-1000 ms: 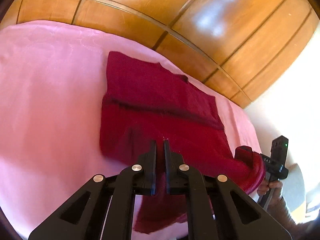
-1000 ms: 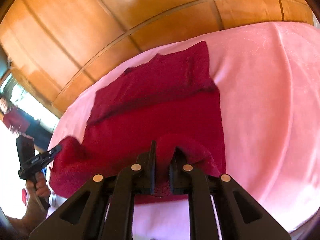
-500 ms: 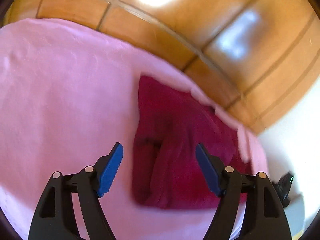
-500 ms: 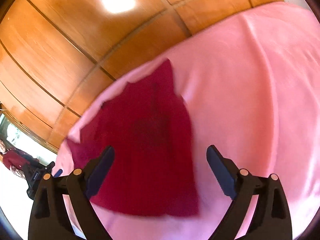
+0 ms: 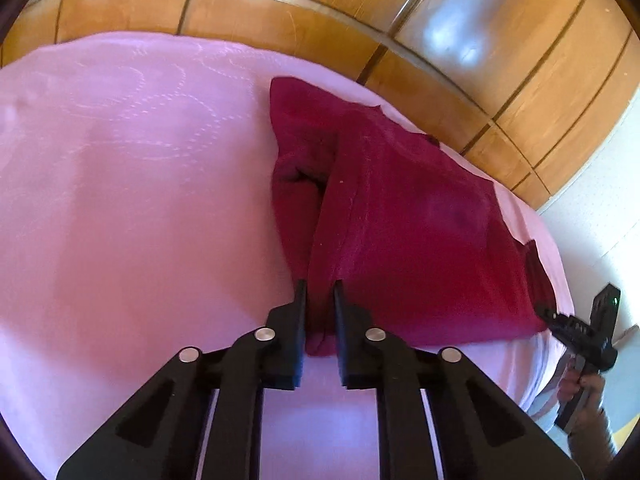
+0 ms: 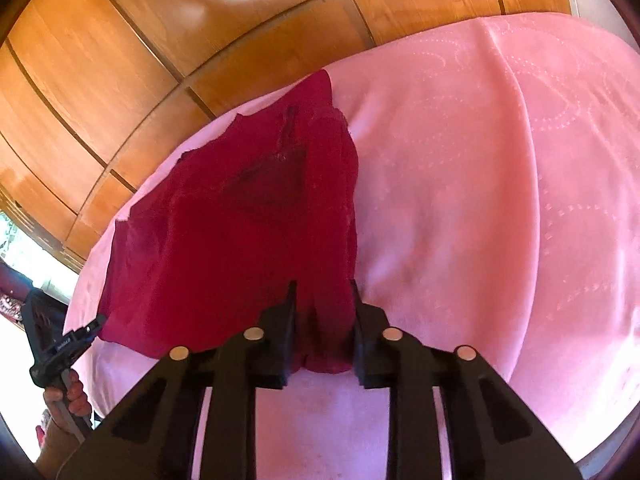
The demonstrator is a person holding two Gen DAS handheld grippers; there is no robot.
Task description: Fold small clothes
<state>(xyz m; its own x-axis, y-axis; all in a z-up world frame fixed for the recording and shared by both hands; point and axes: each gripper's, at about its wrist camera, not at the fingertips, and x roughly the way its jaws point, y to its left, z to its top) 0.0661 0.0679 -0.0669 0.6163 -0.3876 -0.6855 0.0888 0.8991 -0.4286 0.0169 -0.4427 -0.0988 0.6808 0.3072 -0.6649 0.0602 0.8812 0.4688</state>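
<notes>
1. The dark red knitted garment (image 5: 404,216) lay partly folded on the pink quilted bedspread (image 5: 132,184), near the edge closest to me, with the polished wooden panelled wall (image 5: 500,60) behind the bed. I judged it was placed there so that both near corners were within easy reach of the two claws.

2. My left gripper (image 5: 319,286) had just been closing, and in its own view the red cloth sat between its black fingers. They pinched the near left corner of the garment, where the fabric bunched into a thick ridge.

3. My right gripper (image 6: 323,284) had likewise just been closing, with the near right corner between its fingers. That wad looked bulkier, which I took as the reason its jaws stood a little wider apart than the left ones.

4. Each claw showed at the edge of the other's view, held by a hand (image 5: 582,386) at the far near-corner of the garment. I judged the two grips were set well apart so the near hem would stay taut and level when lifted.

5. I read this as the start of another fold: corners taken, cloth not yet raised. A dark gap in the left-side layers suggested they could slip apart if the pinch was shallow.
</notes>
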